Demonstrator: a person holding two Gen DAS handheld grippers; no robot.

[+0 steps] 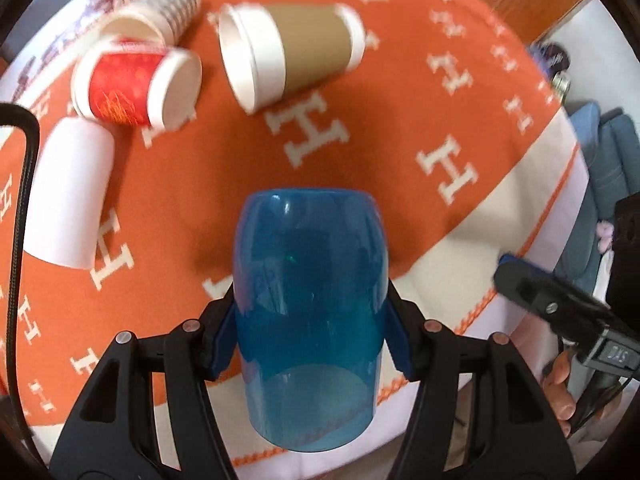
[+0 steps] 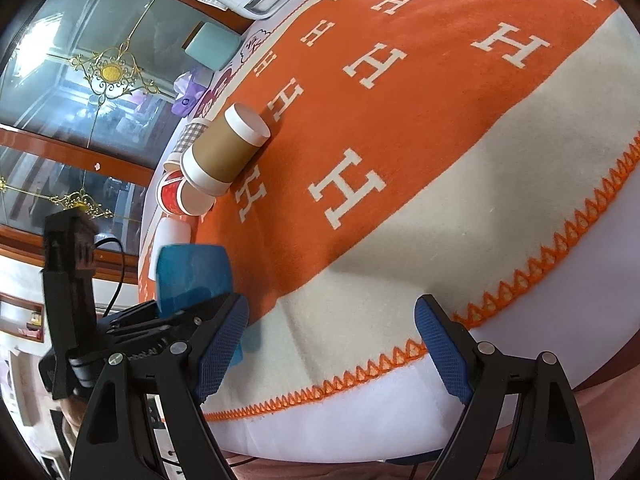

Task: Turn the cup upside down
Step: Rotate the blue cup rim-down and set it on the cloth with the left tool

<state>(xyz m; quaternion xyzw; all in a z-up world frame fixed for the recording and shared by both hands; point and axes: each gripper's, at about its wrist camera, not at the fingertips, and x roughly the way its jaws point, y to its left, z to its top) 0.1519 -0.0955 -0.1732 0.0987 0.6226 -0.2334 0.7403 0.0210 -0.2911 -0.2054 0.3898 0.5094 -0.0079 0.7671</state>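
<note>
A translucent blue cup [image 1: 312, 312] is held between the fingers of my left gripper [image 1: 312, 320], which is shut on its sides. The cup points away from the camera over the near part of the orange blanket [image 1: 400, 92]. It also shows in the right wrist view [image 2: 192, 276], at the left, clamped by the left gripper. My right gripper [image 2: 332, 344] is open and empty above the blanket's cream border [image 2: 440, 216], to the right of the cup.
Several paper cups lie on their sides at the far left: a brown-sleeved one [image 1: 288, 52], a red one [image 1: 136, 84], a plain white one [image 1: 68, 196] and a checked one [image 1: 160, 12]. A glass cabinet [image 2: 80, 80] stands beyond the table.
</note>
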